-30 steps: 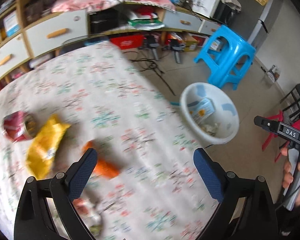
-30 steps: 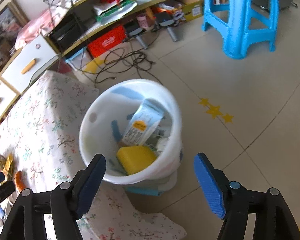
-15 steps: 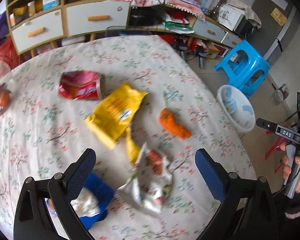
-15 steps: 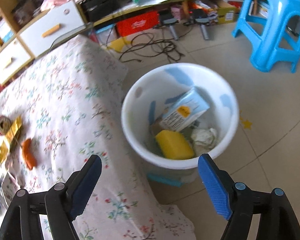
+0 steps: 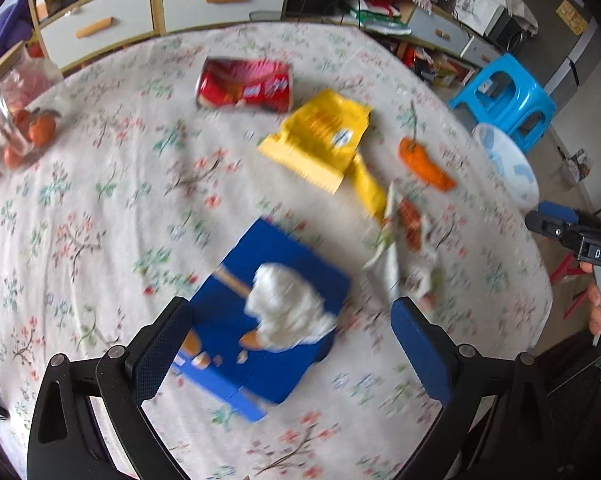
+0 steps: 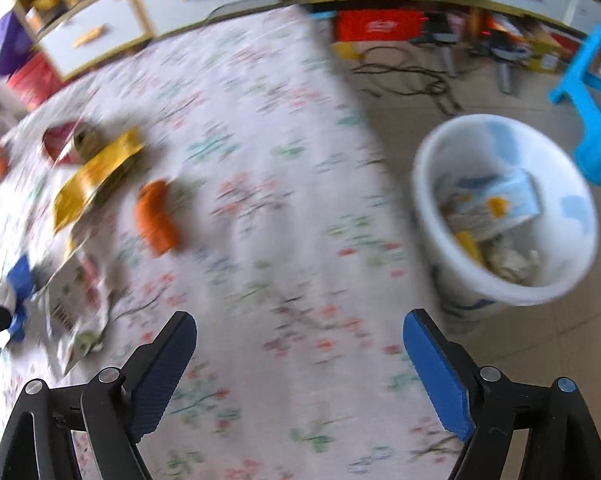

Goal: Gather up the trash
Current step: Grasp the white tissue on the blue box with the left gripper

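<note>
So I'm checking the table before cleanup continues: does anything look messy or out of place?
Yes. Loose trash lies scattered on the floral tablecloth: a red wrapper, yellow bag, orange wrapper, torn packet and blue box with crumpled tissue on it.

The floral-clothed worktop point(image 5: 120, 208) carries a red packet point(image 5: 244, 86) toward its far edge; a yellow bag point(image 5: 320, 140) and orange wrapper point(image 5: 424, 164) toward its right edge; a blue box point(image 5: 268, 320) near its front edge.

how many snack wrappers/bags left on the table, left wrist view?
4. Red bag at the far side; yellow bag just right of it; orange wrapper near the right edge; crumpled white wrapper nearer, right of the blue box. More may be hidden.
</note>
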### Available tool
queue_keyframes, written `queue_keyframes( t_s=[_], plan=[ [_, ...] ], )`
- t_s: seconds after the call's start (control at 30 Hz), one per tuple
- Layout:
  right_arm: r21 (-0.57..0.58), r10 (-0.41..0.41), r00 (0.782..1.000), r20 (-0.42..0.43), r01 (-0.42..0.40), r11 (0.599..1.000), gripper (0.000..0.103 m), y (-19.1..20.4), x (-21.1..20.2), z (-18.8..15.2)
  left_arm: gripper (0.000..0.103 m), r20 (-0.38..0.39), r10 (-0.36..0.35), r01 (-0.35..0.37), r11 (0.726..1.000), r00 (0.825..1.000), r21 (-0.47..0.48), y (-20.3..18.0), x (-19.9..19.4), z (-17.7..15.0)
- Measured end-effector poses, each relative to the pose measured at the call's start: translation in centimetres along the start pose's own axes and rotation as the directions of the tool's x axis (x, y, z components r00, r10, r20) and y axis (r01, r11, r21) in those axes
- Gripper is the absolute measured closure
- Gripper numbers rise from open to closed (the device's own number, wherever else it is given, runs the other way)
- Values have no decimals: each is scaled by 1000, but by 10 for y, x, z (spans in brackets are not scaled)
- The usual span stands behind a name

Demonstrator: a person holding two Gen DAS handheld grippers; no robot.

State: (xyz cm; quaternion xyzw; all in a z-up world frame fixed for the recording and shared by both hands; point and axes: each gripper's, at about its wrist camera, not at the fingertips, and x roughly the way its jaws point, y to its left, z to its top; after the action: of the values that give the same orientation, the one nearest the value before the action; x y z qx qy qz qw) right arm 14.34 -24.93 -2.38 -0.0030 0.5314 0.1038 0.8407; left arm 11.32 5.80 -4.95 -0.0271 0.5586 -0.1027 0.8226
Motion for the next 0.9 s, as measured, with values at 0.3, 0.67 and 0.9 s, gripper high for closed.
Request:
queue_keyframes(
  t_s=[0.3, 0.67, 0.9],
  plan=[
    [-87, -19, 999, -27, 16, 996, 15, 36, 17, -2, 3, 50, 34, -34, 999, 998, 5, 19, -14, -17],
    [-95, -21, 999, -29, 18, 995, 15, 51, 20, -1, 52, 91, -26, 17, 996, 996, 89, -7, -14, -15],
    [-111, 36, 998, -43, -41, 993, 15, 72, 27, -1, 78, 99, -28, 24, 999, 995, 41, -7, -8, -10]
  ],
)
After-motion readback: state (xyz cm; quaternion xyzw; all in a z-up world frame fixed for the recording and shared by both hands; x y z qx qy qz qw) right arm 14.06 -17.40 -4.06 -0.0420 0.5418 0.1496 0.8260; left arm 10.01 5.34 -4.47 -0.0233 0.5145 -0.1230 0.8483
